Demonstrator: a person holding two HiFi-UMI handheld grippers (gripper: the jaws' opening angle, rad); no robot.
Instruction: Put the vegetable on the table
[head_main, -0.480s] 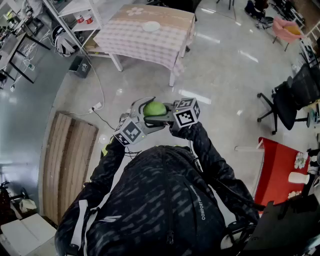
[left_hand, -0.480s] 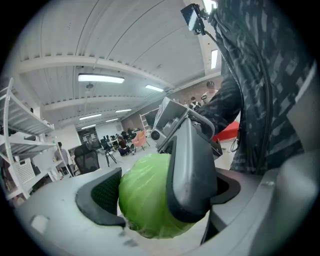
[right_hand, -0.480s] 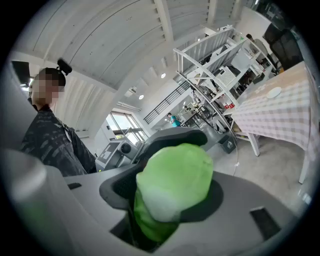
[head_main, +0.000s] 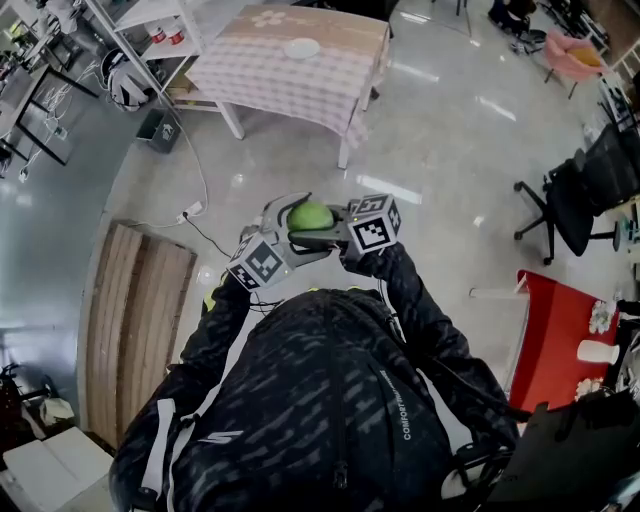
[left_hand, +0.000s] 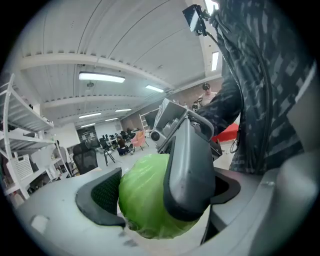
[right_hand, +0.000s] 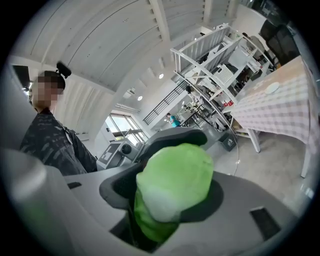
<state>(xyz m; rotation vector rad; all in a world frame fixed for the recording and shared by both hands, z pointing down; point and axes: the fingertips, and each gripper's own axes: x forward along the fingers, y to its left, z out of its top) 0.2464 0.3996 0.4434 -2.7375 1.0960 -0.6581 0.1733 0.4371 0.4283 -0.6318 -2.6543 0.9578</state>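
Showing no visible change vs. prior frame. R gripper (right_hand: 170, 185) clamping cabbage (head_main: 310, 216), jaws partway apart; L gripper (left_hand: 162, 192) gaping widest around same cabbage, hovering over floor (head_main: 450, 150), well short of table (head_main: 270, 85).

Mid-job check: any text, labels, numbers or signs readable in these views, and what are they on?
"COMFORT": white print on the person's dark patterned jacket; the letters after it are too small to read.
Black-and-white square markers on the left cube and the right cube: patterns, no text.
Round green cabbage, pink checked tablecloth: no print visible.
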